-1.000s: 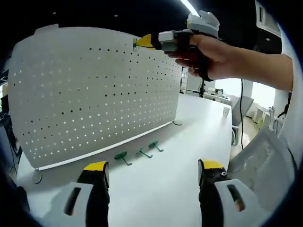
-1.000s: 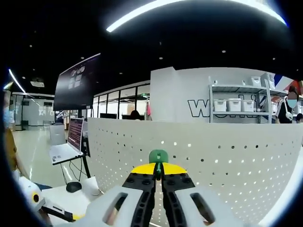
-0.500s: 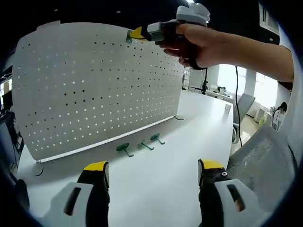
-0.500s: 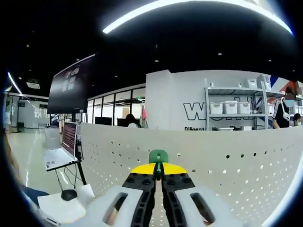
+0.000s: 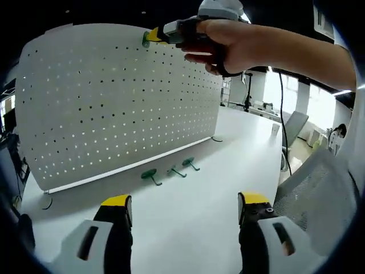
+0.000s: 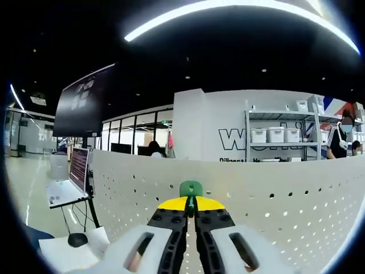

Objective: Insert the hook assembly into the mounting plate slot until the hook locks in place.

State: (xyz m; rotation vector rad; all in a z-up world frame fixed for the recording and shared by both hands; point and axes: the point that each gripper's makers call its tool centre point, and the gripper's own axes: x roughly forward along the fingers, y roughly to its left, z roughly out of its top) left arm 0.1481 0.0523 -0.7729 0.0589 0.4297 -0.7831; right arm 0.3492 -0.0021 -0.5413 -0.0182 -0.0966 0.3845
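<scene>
Hook (image 6: 190, 188) is pinched between the closed jaws of the right gripper (image 6: 191, 206) at the pegboard's (image 5: 114, 103) top edge, left gripper (image 5: 182, 208) spread and idle; seating into a hole is judged pending

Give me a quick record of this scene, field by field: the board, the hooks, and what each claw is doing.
board: white pegboard standing upright on the white table
held hook: green hook pinched in the right claw, at the board's top edge
right claw from the left gripper view: held by a hand against the board's top
spare hooks: three green hooks lying on the table at the board's foot
left claw: open, holding nothing, above the table
</scene>
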